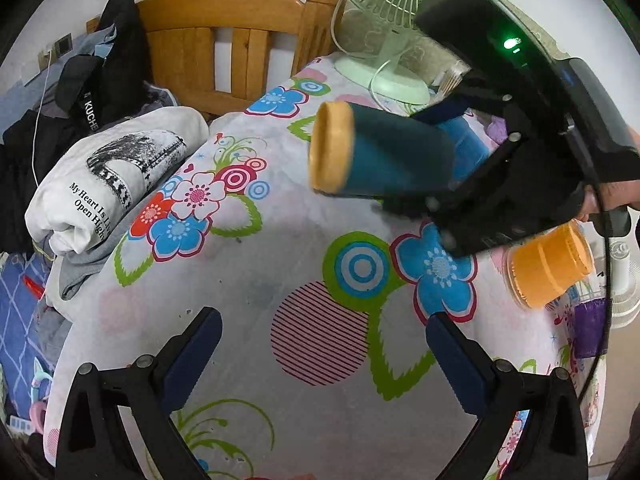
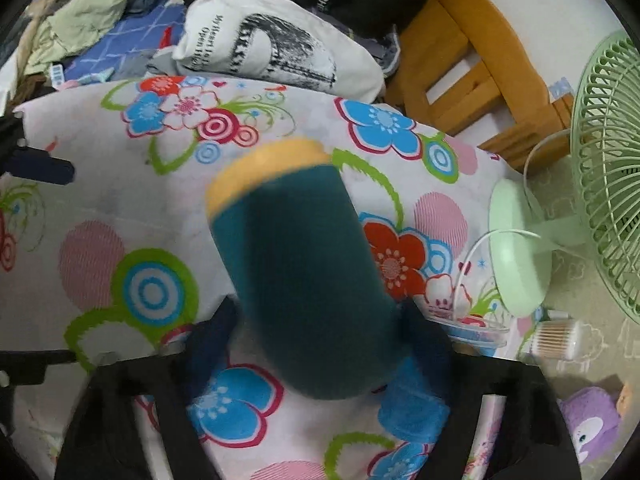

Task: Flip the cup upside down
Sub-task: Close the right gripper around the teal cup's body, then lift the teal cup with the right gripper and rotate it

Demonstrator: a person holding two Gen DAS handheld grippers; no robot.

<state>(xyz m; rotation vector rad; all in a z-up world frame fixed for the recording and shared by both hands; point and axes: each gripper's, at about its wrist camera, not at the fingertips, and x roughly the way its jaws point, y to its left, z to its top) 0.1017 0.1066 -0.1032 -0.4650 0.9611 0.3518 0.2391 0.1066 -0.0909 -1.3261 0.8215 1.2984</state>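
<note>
A dark teal cup with a yellow rim is held in the air above the flowered table, lying on its side with its rim pointing left. My right gripper is shut on the cup's base end. In the right wrist view the cup fills the middle, blurred, its yellow rim pointing away, between my right gripper's two fingers. My left gripper is open and empty, low over the table near its front edge. An orange cup lies on its side at the table's right.
A green desk fan stands at the table's back. A folded white shirt lies on a pile at the left. A wooden bed frame is behind. A clear lid, a cotton swab jar and a purple plush toy are at right.
</note>
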